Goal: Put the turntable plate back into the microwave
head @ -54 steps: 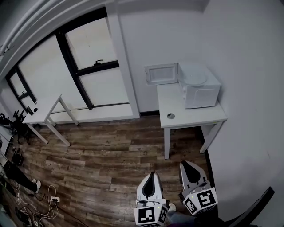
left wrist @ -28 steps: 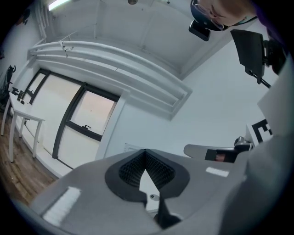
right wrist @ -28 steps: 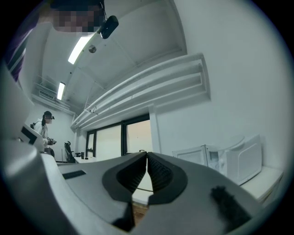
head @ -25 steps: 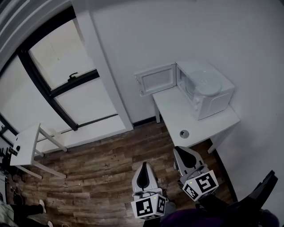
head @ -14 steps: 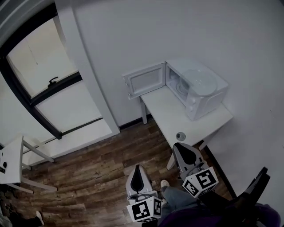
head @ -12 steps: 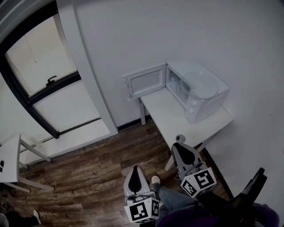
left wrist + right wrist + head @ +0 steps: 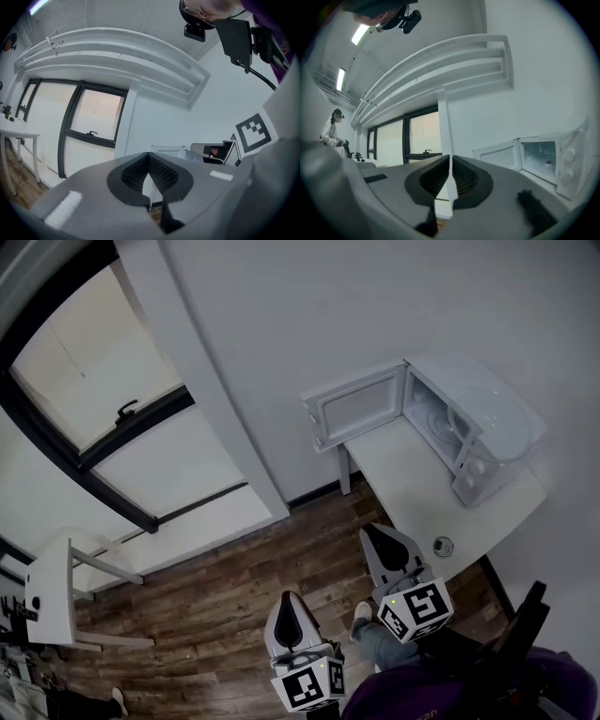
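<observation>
The white microwave (image 7: pixel 469 451) stands on a white table (image 7: pixel 412 493) at the right of the head view, its door (image 7: pixel 361 413) swung open to the left. The clear glass turntable plate (image 7: pixel 502 423) lies on top of the microwave. Both grippers are held level over the wooden floor, short of the table. My left gripper (image 7: pixel 286 596) is shut and empty. My right gripper (image 7: pixel 368 530) is also shut and empty, its tip close to the table's front edge. In the right gripper view the shut jaws (image 7: pixel 450 161) point past the open microwave (image 7: pixel 548 157), whose cavity shows.
A small round part (image 7: pixel 442 546) lies near the table's front edge. Black-framed windows (image 7: pixel 122 427) fill the left wall. A second white table (image 7: pixel 52 592) stands at far left. My shoe (image 7: pixel 363 614) is on the floor between the grippers. A person (image 7: pixel 333 131) stands far off.
I have walked closer to the table, and the microwave has slid to the right of the head view. Both grippers came forward with me and stayed shut.
</observation>
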`<action>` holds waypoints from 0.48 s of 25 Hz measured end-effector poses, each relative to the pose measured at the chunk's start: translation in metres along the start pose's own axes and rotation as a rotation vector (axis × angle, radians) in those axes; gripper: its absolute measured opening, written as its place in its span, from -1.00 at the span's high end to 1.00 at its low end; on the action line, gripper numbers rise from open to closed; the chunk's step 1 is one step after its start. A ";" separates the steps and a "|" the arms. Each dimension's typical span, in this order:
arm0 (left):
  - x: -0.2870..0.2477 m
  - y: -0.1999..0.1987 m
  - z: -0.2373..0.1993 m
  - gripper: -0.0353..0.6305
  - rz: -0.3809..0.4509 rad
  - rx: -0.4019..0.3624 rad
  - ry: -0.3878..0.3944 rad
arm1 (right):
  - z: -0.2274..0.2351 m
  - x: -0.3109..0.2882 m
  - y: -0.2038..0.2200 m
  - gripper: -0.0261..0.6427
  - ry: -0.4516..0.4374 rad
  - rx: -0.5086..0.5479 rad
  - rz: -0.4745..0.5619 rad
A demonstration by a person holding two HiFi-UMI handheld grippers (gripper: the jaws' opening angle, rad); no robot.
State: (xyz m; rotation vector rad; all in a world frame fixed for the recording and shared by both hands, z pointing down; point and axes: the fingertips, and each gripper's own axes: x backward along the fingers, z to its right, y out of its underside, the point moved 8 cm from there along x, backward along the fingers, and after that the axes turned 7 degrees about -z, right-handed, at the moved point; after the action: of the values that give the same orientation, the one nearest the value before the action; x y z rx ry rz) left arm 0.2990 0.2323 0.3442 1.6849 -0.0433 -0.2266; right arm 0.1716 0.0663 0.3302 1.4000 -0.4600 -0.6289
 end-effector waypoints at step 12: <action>-0.199 -0.029 0.024 0.88 -0.097 -0.065 0.245 | 0.126 -0.080 -0.001 0.89 0.297 -0.073 -0.127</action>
State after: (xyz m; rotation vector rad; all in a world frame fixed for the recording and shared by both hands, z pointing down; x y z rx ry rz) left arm 0.0975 0.2446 0.3379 1.6404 0.2270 -0.0913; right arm 0.0301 0.0226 0.3510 1.4318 -0.1119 -0.5230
